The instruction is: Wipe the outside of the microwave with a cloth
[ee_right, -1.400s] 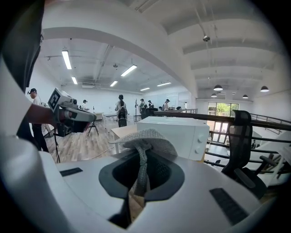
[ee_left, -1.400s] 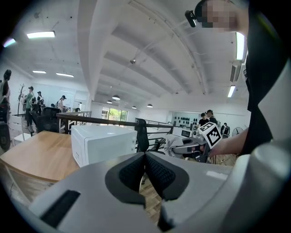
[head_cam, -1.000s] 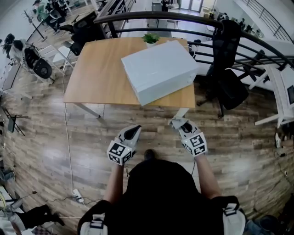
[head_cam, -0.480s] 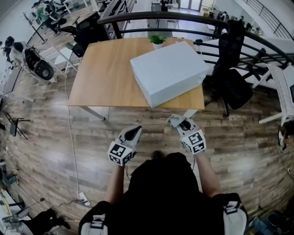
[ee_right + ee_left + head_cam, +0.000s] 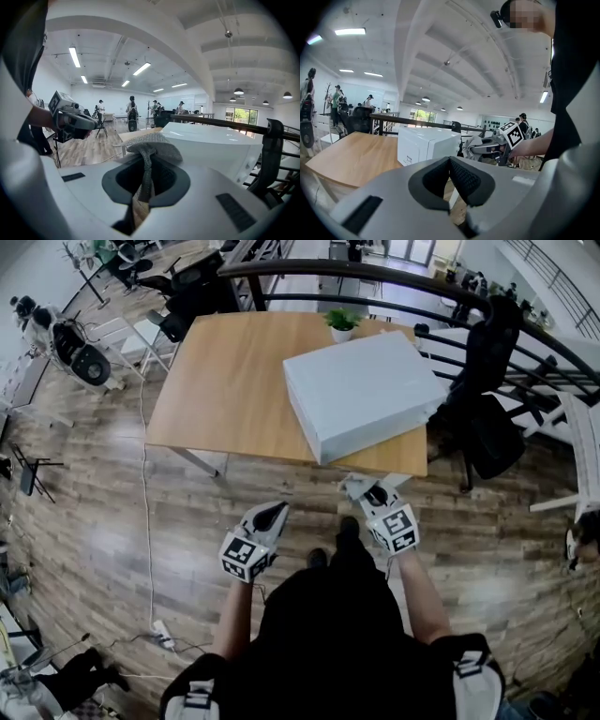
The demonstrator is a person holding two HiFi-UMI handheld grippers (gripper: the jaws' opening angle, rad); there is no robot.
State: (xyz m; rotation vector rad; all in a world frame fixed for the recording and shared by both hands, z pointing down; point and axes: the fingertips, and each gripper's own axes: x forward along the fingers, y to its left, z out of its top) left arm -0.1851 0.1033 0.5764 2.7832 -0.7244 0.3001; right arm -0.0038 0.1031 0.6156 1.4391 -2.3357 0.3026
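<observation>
- Grey woven cloth point(image 5: 151, 142) is pinched between the closed jaws of the right gripper point(image 5: 363, 491); its bunched top spills over the jaw tips and a thin strip hangs down between the pads.
- The left gripper point(image 5: 450, 163) has its jaws closed, dark ribbed pads meeting at the tip, with nothing between them.
- A white microwave point(image 5: 364, 390) sits at an angle on the right side of a wooden table point(image 5: 230, 381), its near corner close to the table's front edge.
- The cloth is apart from the microwave, held over the floor point(image 5: 112, 512) just in front of the table's near edge, below that corner.
- The left gripper is level with the right one, further left, also over the plank floor.
- A small potted plant point(image 5: 342, 322) stands at the table's far edge, behind the microwave.
- A black chair point(image 5: 490, 381) stands to the right of the table, beside a dark railing point(image 5: 394, 276).
</observation>
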